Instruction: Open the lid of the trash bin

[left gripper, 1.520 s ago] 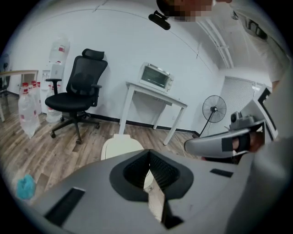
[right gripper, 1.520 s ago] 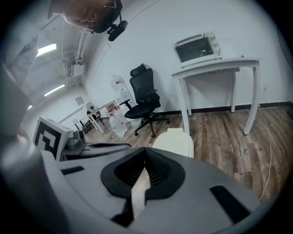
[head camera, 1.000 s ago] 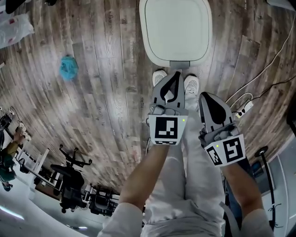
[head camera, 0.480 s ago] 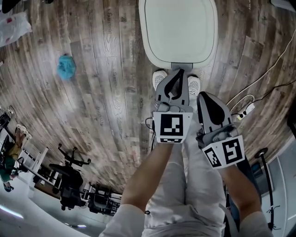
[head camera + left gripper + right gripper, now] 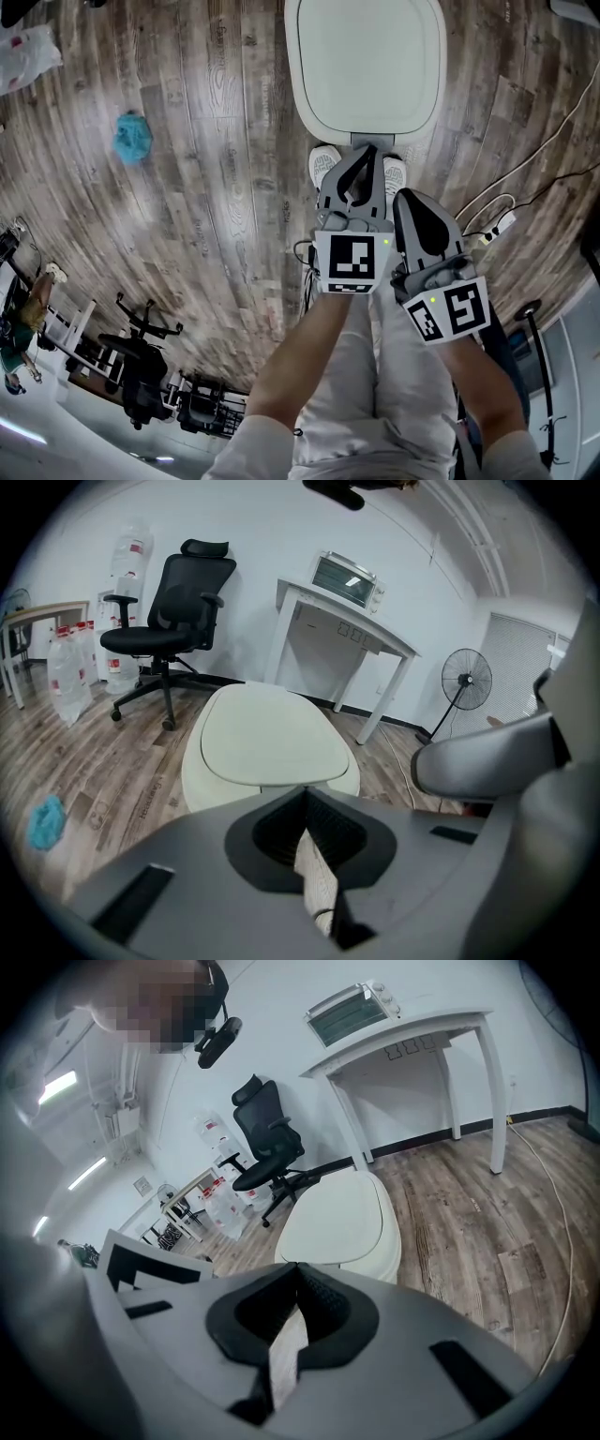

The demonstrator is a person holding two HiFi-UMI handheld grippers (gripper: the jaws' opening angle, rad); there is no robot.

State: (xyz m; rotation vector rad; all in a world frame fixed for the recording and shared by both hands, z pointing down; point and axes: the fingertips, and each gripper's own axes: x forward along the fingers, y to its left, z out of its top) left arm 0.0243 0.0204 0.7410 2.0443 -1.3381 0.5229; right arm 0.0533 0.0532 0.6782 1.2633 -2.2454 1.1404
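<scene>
The white trash bin (image 5: 367,66) stands on the wood floor straight ahead, its rounded lid flat and closed. A small grey pedal (image 5: 373,141) juts from its near side. My left gripper (image 5: 365,152) hangs over the pedal side of the bin, jaws together with nothing between them. To its right and nearer to me, my right gripper (image 5: 406,195) is also shut and empty. The left gripper view has the bin (image 5: 267,738) just beyond the left gripper (image 5: 305,791). In the right gripper view the bin (image 5: 342,1218) lies past the right gripper (image 5: 298,1267).
A person's white shoes (image 5: 323,161) stand at the bin's foot. A blue cloth (image 5: 133,137) lies on the floor to the left. A power strip with cables (image 5: 495,220) is at right. An office chair (image 5: 169,621), a white table with toaster oven (image 5: 342,611) and a fan (image 5: 466,682) stand behind.
My left gripper has drifted slightly right, now centred on the bin's pedal side. The right gripper edged left and closer to it. The lid stays closed.
</scene>
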